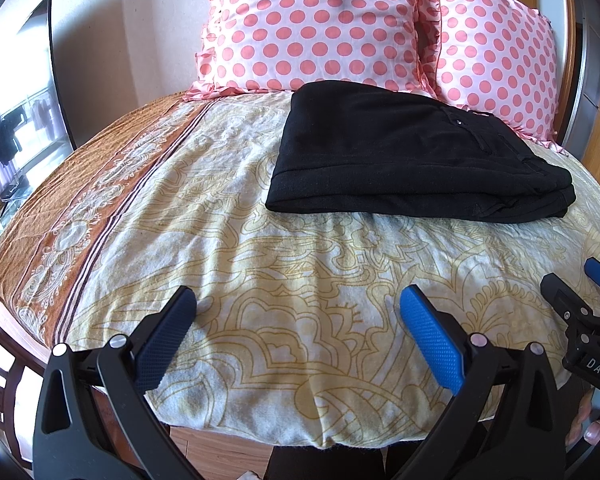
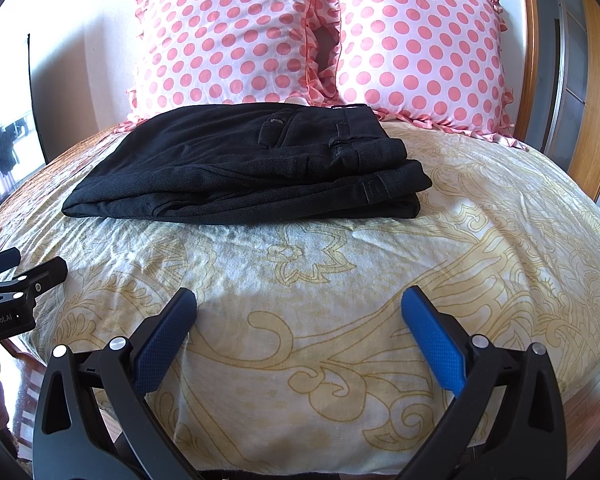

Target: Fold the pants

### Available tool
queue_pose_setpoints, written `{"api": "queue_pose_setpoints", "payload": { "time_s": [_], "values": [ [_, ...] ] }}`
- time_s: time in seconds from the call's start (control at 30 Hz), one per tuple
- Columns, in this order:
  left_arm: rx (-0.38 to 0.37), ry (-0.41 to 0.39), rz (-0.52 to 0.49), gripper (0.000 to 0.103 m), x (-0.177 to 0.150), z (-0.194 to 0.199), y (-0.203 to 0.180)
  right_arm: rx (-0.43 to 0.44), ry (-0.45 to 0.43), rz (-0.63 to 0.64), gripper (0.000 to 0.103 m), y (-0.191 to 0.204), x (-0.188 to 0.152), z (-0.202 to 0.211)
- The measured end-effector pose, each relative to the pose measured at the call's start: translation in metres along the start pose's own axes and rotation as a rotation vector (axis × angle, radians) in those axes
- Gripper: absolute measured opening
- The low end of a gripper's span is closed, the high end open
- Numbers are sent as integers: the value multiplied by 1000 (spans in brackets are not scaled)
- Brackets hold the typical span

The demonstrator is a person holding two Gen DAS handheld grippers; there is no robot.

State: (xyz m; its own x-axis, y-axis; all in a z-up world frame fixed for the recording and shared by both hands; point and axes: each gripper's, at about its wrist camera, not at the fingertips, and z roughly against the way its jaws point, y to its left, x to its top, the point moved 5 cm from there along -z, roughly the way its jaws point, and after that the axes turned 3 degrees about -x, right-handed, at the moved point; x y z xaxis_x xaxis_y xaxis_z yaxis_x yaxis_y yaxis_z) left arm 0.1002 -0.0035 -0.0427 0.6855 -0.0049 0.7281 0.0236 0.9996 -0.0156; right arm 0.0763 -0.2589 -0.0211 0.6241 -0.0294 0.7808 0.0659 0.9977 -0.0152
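Observation:
Black pants [image 1: 400, 156] [image 2: 244, 168] lie folded into a compact stack on the bed, just in front of the pillows, with the waistband and a back pocket on top. My left gripper [image 1: 298, 300] is open and holds nothing, hovering over the sheet near the bed's front edge, well short of the pants. My right gripper [image 2: 299, 300] is open as well, with nothing between its blue pads, also back from the pants. Each gripper shows at the edge of the other's view: the right gripper [image 1: 580, 284] and the left gripper [image 2: 32, 266].
Two pink polka-dot pillows [image 1: 316, 24] [image 2: 416, 48] lean against the wall behind the pants. A cream patterned sheet [image 1: 300, 264] [image 2: 320, 280] with a brown border [image 1: 60, 216] covers the bed. A wooden headboard stands at the right, a window at the left.

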Motion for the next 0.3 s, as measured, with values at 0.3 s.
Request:
{"api": "queue_pose_setpoints", "payload": {
  "time_s": [0.3],
  "values": [
    [-1, 1, -1, 101, -1, 0, 0, 0, -1, 0, 102, 0, 0, 0]
  ]
}}
